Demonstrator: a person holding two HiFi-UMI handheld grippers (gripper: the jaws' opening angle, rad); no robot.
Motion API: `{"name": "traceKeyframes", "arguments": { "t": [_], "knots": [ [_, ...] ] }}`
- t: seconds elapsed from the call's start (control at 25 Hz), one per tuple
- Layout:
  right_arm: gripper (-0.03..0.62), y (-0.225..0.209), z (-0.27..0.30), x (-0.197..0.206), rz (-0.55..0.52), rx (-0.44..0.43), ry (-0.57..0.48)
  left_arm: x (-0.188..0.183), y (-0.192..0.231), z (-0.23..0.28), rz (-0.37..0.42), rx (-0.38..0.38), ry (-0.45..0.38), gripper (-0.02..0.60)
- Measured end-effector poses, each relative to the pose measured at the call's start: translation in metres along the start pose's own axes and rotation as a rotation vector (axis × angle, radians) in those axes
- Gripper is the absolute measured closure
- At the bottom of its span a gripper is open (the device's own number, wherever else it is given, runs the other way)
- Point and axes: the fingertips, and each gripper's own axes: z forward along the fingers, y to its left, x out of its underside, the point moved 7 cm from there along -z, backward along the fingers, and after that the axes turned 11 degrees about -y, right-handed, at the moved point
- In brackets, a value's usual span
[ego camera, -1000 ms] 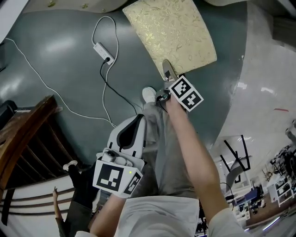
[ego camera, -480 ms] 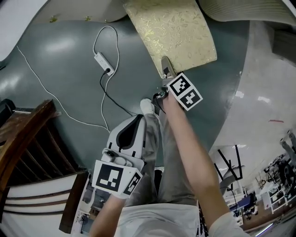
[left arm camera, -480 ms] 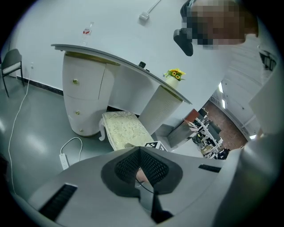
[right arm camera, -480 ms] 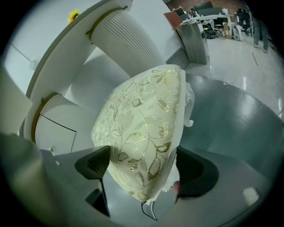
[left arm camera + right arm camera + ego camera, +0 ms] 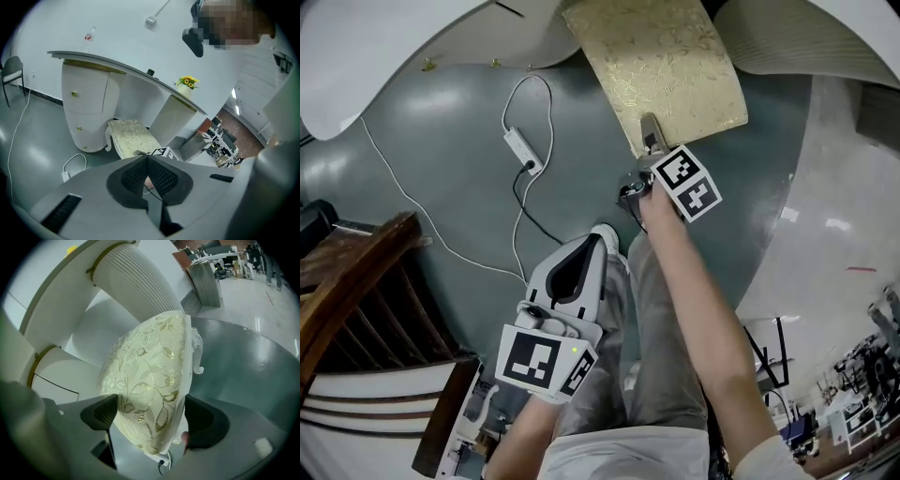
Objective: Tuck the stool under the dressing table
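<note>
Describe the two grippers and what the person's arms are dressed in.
Both are pale grey plastic with black pads. The left gripper carries a white cube printed with black square markers; the right gripper has a matching cube. The person wears a white top, forearms bare.

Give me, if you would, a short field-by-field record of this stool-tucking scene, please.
Stool: gold-patterned seat, at the gap between the dressing table pedestals, mostly not under the top
Right tongs: clamped on the stool's near seat edge
Left tongs: closed, empty, held back from the stool
Floor: power strip lying left of the stool
</note>
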Motion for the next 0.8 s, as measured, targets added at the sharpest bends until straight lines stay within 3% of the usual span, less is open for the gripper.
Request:
{"name": "traceKeyframes", "arguments": {
  "t": [0.8],
  "knots": [
    [0.14, -0.002, 0.006, -0.005, -0.005, 0.006, 0.01, -0.003, 0.003, -0.004, -0.03, -0.044, -0.048, 0.574]
  ]
}}
